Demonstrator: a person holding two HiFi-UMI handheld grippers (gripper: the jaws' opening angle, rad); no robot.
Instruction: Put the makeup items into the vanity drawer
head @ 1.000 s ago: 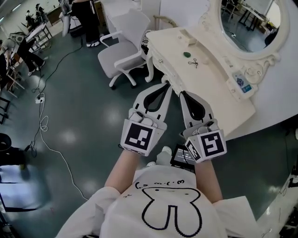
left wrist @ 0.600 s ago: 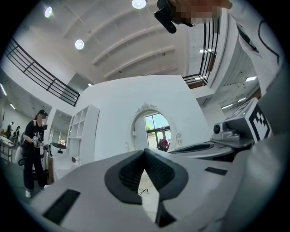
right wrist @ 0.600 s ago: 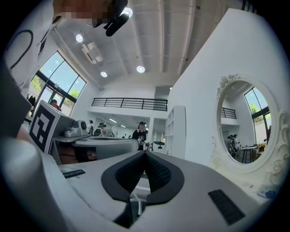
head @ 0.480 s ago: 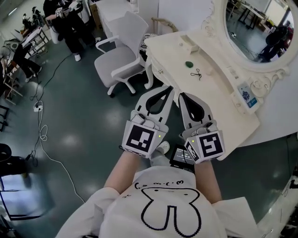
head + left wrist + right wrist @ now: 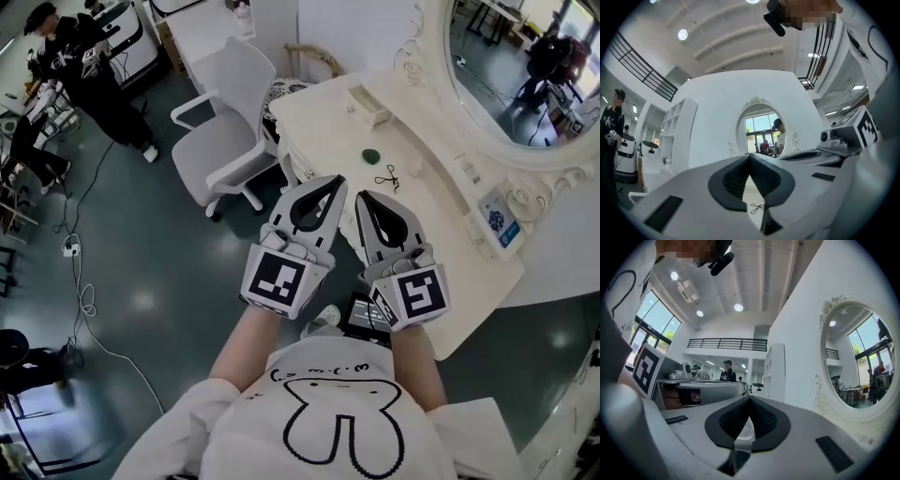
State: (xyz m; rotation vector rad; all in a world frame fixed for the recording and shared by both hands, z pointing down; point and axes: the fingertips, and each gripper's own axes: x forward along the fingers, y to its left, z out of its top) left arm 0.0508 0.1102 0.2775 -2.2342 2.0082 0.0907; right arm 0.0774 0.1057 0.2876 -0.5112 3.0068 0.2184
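The cream vanity table stands ahead of me under an oval mirror. On its top lie a small green item and a thin black clip. The clip also shows low between the jaws in the left gripper view. My left gripper and right gripper are side by side at the table's front edge, just short of those items. Both are shut with nothing between the jaws. The left gripper points at the mirror. The right gripper points along the wall past the mirror.
A small cream box sits farther back on the vanity, and a blue-and-white packet lies at its right end. A white swivel chair stands left of the vanity. People stand at the far left, and cables run across the floor.
Both grippers have moved forward together, still shut. They were short of the vanity's near corner before; now their tips reach its front edge, with the green item and clip closer.
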